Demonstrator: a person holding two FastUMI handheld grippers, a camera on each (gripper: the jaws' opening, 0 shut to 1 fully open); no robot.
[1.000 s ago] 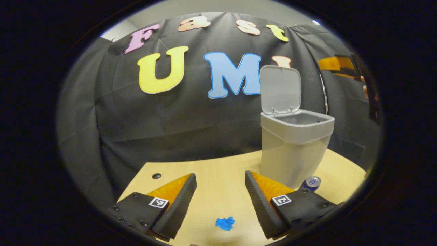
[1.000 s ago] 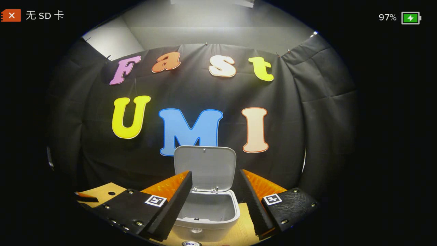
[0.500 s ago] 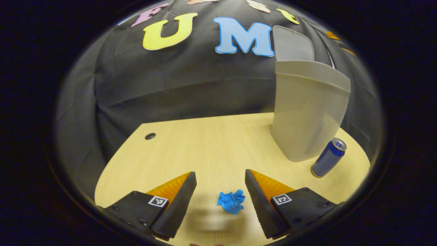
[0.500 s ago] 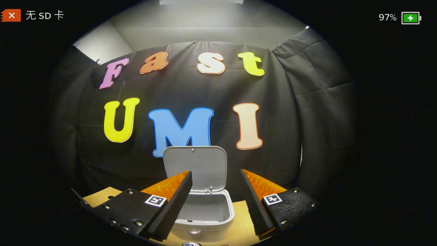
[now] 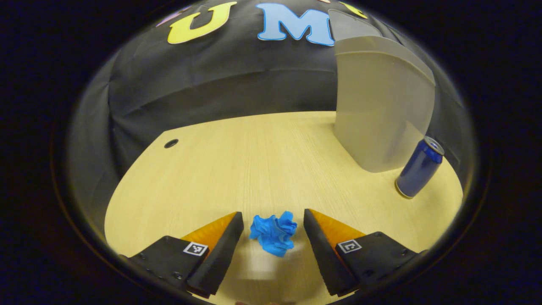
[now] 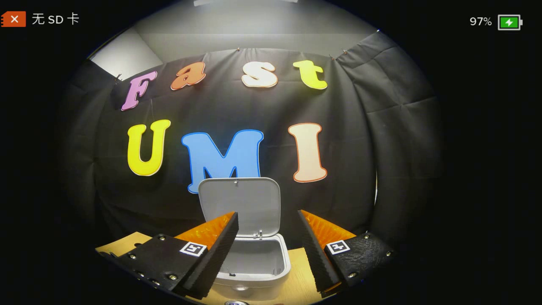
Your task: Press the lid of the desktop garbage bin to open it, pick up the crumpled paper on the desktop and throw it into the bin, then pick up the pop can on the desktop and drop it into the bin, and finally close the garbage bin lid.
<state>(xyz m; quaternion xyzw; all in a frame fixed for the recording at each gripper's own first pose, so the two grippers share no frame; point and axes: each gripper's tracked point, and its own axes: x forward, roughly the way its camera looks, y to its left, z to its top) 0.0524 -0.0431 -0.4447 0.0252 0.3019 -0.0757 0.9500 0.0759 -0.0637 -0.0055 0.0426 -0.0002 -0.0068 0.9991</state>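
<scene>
— Where do we have the paper?
— The crumpled paper (image 5: 273,234) lies on the desk (image 5: 254,161) near its front edge, between our left gripper (image 5: 273,224)'s spread fingers, untouched.
— And the rest?
— The can (image 5: 419,167) stands just beside the bin (image 5: 381,106) toward the desk's right edge. Our right gripper (image 6: 267,223) hangs wide apart before the bin's raised lid (image 6: 239,203).

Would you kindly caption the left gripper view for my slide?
Open left gripper straddles blue crumpled paper on the desktop; bin and can behind.
</scene>
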